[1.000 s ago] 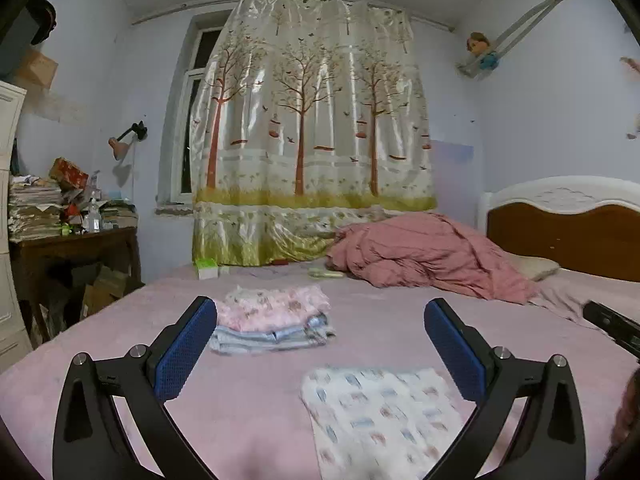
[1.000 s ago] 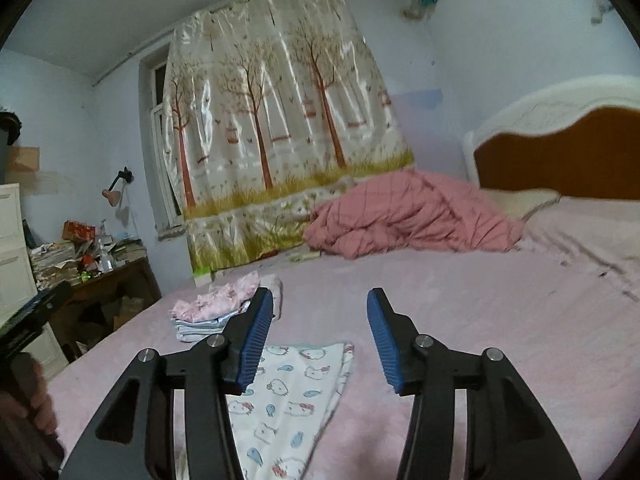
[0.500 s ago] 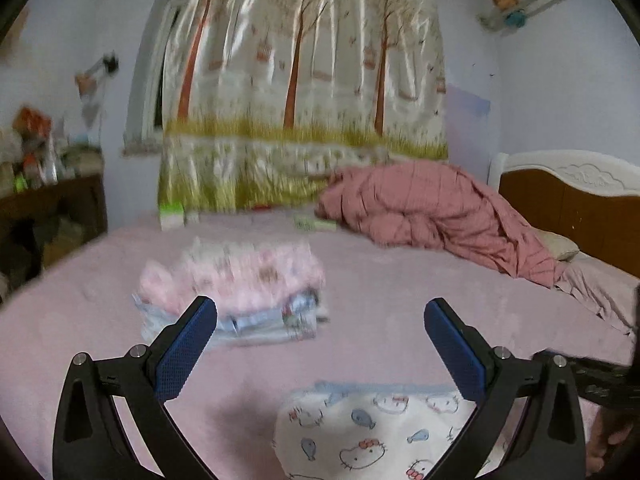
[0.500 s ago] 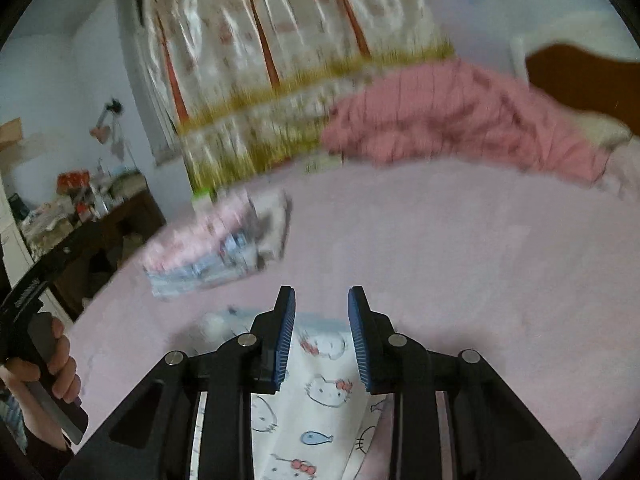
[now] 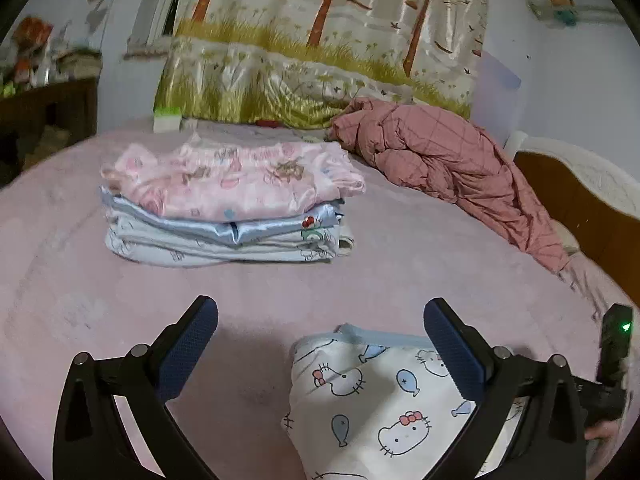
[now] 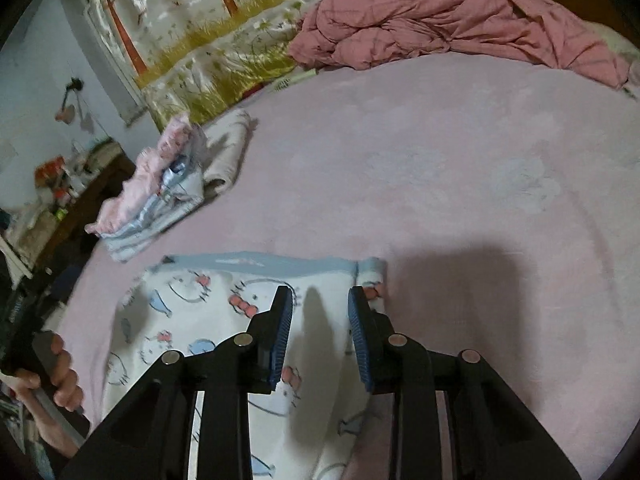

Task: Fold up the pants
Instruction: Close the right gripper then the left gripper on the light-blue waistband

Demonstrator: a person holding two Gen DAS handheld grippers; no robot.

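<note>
White pants [image 5: 372,400] printed with cartoon cats and fish lie flat on the pink bed sheet [image 5: 400,272], pale blue waistband toward the far side. My left gripper [image 5: 320,308] is wide open, low over the sheet at the waistband's left corner, with nothing between its pads. In the right wrist view the pants [image 6: 192,312] fill the lower left. My right gripper [image 6: 319,294] hovers just above the fabric near the waistband's right end, jaws a narrow gap apart and empty, casting a shadow on the cloth.
A stack of folded clothes [image 5: 228,208], pink on top, sits farther up the bed. A crumpled pink quilt [image 5: 440,160] lies at the back by the wooden headboard [image 5: 580,200]. A cluttered desk [image 5: 48,100] stands left. A hand [image 6: 60,376] grips the left handle.
Both grippers dropped and moved forward to the pants' waistband, tilting down toward the bed. The right jaws narrowed from about half open to a small gap. The left jaws stayed wide.
</note>
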